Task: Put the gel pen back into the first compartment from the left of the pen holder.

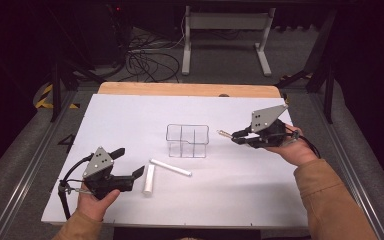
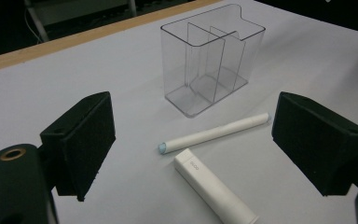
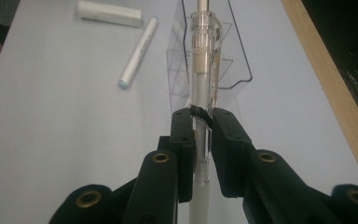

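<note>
Nearest, at the near left of the white table (image 1: 130,115), the left gripper (image 1: 130,162) rests low in the person's hand with its 2 jaws spread wide and nothing between them. Just right of it lies a short white stick (image 1: 149,179) with a squared cap, its long axis running near to far; small grey lettering shows on the cap in the left gripper view, too faint to read. Just beyond it a slimmer white marker (image 1: 170,167) lies slanted, far-left to near-right, one end tipped pale blue, close to the stick but apart from it. Past both, mid-table, stands a clear plastic organizer (image 1: 187,141), upright, divided into compartments, all empty. To its right the right gripper (image 1: 234,136) is held above the table, its jaws closed on a clear-barrelled pen (image 1: 224,133). The pen lies about level, long axis left to right, its free end pointing left at the organizer's right wall, near it yet not touching. At the far edge runs a bare wooden strip (image 1: 180,89).
</note>
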Action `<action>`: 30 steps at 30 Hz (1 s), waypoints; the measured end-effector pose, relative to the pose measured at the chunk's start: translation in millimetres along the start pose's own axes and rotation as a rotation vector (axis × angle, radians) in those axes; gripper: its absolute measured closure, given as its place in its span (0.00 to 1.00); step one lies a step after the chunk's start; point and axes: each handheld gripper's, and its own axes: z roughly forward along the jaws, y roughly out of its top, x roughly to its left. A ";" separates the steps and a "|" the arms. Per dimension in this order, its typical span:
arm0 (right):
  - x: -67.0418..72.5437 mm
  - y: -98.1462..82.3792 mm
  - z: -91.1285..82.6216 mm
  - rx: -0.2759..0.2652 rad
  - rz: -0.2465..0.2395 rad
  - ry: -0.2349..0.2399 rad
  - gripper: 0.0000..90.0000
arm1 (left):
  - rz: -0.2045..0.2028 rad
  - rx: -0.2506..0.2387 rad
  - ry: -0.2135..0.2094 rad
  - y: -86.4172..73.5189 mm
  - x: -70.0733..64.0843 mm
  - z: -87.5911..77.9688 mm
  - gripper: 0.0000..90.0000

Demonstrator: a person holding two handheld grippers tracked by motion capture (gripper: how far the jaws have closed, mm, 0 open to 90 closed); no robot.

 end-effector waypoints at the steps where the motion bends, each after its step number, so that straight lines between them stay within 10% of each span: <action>1: -0.3 1.3 0.6 -0.006 0.005 0.000 0.88 | 0.003 0.000 0.001 -0.2 0.3 -0.4 0.16; 30: -5.8 34.0 18.1 -0.203 0.174 -0.012 0.88 | -0.011 0.004 0.003 -7.4 1.7 -5.1 0.16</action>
